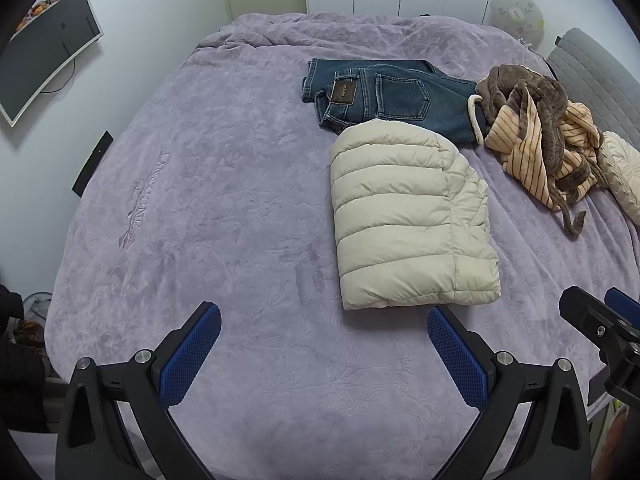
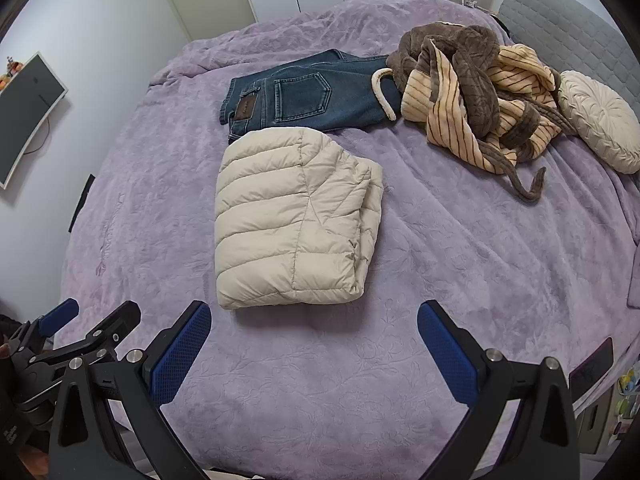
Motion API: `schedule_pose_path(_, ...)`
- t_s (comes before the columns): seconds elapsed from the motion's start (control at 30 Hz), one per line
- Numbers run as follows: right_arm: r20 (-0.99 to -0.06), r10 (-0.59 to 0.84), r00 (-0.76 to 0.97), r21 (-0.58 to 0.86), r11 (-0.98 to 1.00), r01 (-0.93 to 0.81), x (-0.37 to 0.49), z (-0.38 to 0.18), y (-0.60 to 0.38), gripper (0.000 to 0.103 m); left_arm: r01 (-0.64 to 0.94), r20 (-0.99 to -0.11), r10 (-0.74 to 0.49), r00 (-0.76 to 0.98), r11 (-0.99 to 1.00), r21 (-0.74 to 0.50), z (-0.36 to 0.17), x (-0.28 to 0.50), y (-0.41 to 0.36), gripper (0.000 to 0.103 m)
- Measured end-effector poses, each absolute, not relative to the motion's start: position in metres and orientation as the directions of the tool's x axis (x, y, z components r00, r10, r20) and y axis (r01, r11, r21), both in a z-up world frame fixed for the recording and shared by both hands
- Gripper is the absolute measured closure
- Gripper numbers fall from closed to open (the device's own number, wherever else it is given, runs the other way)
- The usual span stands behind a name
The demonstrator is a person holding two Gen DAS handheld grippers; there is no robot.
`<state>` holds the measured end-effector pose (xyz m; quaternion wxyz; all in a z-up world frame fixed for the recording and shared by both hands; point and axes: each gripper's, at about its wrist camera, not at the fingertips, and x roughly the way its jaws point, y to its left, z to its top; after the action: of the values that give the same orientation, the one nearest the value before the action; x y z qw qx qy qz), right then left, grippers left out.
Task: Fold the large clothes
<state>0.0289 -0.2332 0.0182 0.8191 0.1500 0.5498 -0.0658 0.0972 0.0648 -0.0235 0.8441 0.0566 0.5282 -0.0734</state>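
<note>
Folded puffer jacket [image 2: 296,216] beside jeans [image 2: 312,98] on bed [image 2: 440,280]

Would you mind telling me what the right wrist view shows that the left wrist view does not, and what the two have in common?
Only the right wrist view shows the whole round cream cushion, which the left view cuts at its edge, and the left tongs from the side.

Only the left wrist view shows the lettering pressed into the purple blanket and the right tongs at its edge.

Both show the folded cream puffer jacket, the folded jeans behind it, the unfolded brown and striped robe, the wall monitor, and open, empty tongs.
</note>
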Motion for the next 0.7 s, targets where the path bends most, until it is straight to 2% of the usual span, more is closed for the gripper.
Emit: schedule_pose_path(0.7,-0.921,0.06,0.385,0.174,0.947,0.269,0.0309,0.0186,-0.2345,0.0,0.183,-0.902,-0.062,0.427,0.983,0.019,-0.0246,0.097,0.0646,0.0)
